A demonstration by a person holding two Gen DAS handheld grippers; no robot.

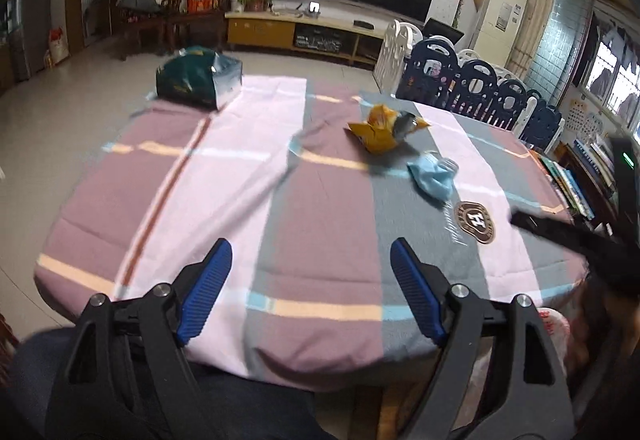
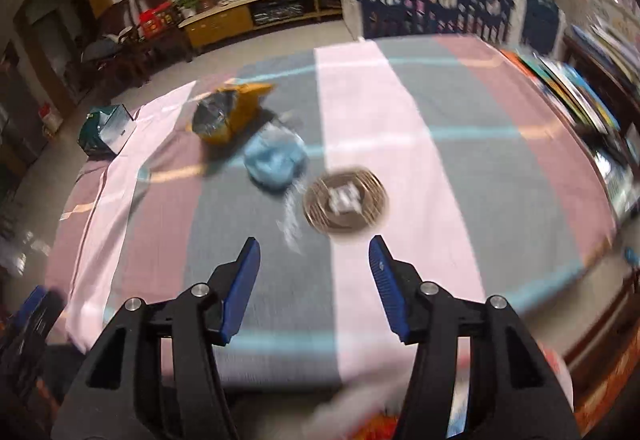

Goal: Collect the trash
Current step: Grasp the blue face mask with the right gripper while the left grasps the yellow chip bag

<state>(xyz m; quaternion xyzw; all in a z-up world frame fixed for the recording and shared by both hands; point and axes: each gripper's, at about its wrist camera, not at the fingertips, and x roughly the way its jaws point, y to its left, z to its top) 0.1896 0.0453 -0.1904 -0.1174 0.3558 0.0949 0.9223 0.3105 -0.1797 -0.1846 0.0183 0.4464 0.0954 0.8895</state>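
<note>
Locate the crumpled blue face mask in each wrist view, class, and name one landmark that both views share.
Left wrist view: blue face mask right of centre, just beyond the round logo.
Right wrist view: blue face mask left of centre, up-left of the logo.
Shared landmark: the yellow snack wrapper just beyond it.

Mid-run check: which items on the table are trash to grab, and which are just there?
Trash to collect:
- blue face mask
- yellow snack wrapper
- dark green bag, likely

Just there:
- striped cloth covering the table
- round logo patch, part of the cloth
- books beside the table
</note>
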